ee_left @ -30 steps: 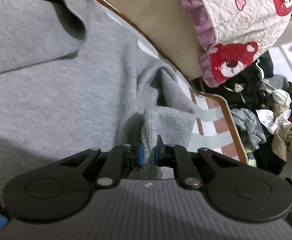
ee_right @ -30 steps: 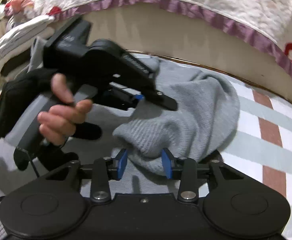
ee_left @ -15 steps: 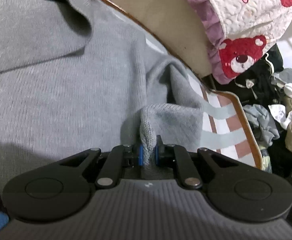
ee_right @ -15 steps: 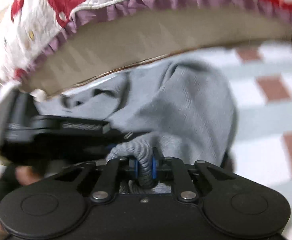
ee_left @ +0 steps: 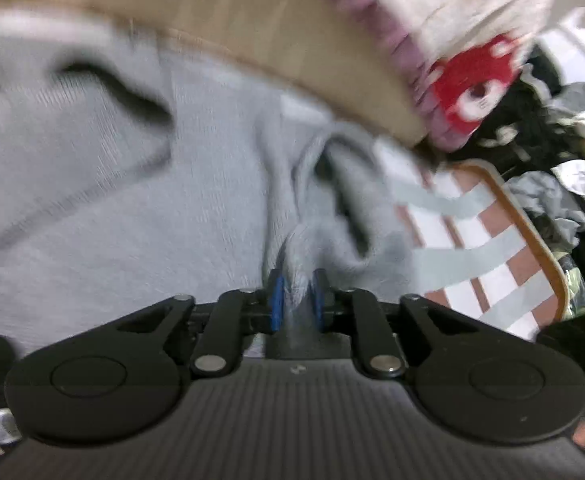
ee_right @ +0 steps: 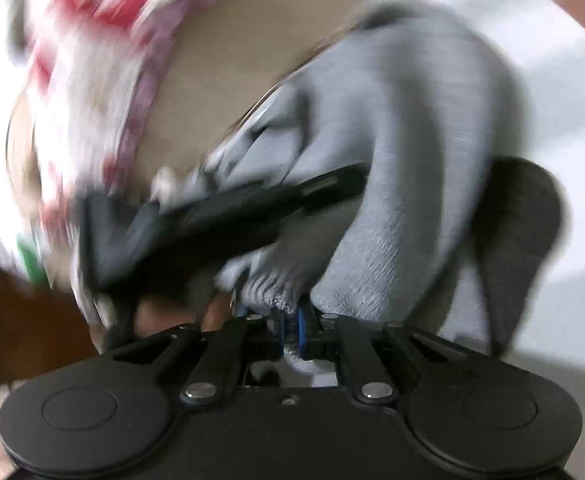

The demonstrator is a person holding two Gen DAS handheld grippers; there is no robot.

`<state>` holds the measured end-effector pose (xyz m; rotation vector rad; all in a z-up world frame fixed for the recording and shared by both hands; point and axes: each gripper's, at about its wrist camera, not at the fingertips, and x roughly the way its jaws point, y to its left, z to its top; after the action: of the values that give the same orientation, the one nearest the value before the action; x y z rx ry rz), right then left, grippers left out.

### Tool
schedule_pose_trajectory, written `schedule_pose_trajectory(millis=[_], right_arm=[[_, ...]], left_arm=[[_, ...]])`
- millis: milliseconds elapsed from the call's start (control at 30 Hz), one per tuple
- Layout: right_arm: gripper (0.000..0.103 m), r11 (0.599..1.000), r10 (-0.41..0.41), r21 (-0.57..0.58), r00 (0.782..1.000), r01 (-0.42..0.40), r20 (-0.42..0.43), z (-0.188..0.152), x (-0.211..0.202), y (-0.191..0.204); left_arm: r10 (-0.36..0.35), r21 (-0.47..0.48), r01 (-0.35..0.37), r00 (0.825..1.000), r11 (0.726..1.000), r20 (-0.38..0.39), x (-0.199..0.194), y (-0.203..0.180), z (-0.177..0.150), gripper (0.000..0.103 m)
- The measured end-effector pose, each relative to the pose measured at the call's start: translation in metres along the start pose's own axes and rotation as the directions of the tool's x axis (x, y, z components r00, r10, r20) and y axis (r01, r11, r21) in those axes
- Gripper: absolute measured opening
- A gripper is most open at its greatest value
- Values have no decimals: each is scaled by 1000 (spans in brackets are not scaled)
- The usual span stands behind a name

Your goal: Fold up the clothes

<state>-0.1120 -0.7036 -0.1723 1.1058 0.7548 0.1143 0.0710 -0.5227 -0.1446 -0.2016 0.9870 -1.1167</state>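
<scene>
A checked cloth (ee_left: 488, 256) of white, grey-green and reddish squares is seen spread over the work surface, which is edged by a brown wooden rim (ee_left: 532, 236). Behind it a plain tan panel (ee_left: 252, 12) is shown, overhung by a white quilt (ee_left: 452, 12) — purple-frilled, printed with red bears. At the right, a dark heap of crumpled clothes (ee_left: 552, 196) is piled — details are blurred.

Heavy motion blur in both fisheye views, soft indoor light, bowed, darkened corners.
</scene>
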Motion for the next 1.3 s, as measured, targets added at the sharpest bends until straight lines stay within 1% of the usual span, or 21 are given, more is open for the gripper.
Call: schedule_pose_trajectory(millis=[33,100,133,167,267,367,433,467,500,567,633,733,767,833,867,900,1067,1133,1167,1200,1300], right_arm=[[9,998,15,69,1000,-17,22,2,-5,-12],[9,985,39,165,998,-48,53,1,-12,-29],[9,975,50,212,996,-64,70,0,-16,-37],[9,968,57,241,995,-75,81,0,-18,-42],[9,967,64,240,994,-83,85,0,-20,-39],[9,980,7,195,997,-22,80,1,-20,-31],[9,976,27,213,995,-47,95,2,-24,-35],[9,972,51,222,993,-74,105,2,-26,-37],[9,968,80,227,990,-104,114,3,-28,-38],[9,958,136,234,982,-164,131,4,-30,-39],[9,959,145,223,980,-173,135,5,-30,-34],[9,969,97,212,986,-125,137,7,-30,-32],[9,970,88,215,986,-117,139,7,-30,-32],[9,971,74,213,987,-104,143,7,-30,-32],[9,973,68,211,987,-99,146,8,-30,-32],[9,973,65,208,987,-95,146,8,-30,-32],[9,984,49,164,991,-69,123,10,-26,-24],[9,987,68,140,992,-82,102,10,-23,-20],[9,988,71,131,993,-83,95,10,-23,-19],[9,988,70,134,993,-83,96,10,-23,-21],[9,970,112,205,988,-133,110,11,-26,-36]], left_arm=[[-22,19,21,999,1000,31,-14,-2,-3,27],[-89,61,87,995,994,34,-32,-5,-10,34],[-121,83,118,992,990,32,-40,-8,-14,35],[-137,113,136,991,984,5,-41,-12,-17,38],[-112,173,111,994,979,-7,-32,-20,-25,45],[-85,233,87,996,969,-19,-24,-28,-32,45],[-53,281,55,999,958,-14,-23,-32,-35,34],[-31,308,32,999,951,-6,-25,-34,-35,7],[-10,334,9,1000,942,2,-27,-37,-36,0],[59,377,-59,998,924,12,-26,-38,-39,0],[76,332,-67,997,941,-14,-21,-28,-40,0],[11,258,-14,1000,966,13,-35,-15,-45,1],[-5,262,0,1000,965,18,-36,-17,-45,5],[-36,270,27,999,962,28,-40,-21,-47,22],[-51,274,40,998,961,33,-41,-23,-48,47],[-67,279,54,997,959,38,-43,-25,-49,65],[-142,299,118,988,947,59,-50,-34,-54,65],[-123,280,109,992,954,34,-38,-29,-54,61],[-148,246,138,989,959,22,-35,-26,-54,45],[-173,212,166,985,963,11,-32,-22,-54,36],[-234,124,232,972,965,1,-27,-13,-53,34]])
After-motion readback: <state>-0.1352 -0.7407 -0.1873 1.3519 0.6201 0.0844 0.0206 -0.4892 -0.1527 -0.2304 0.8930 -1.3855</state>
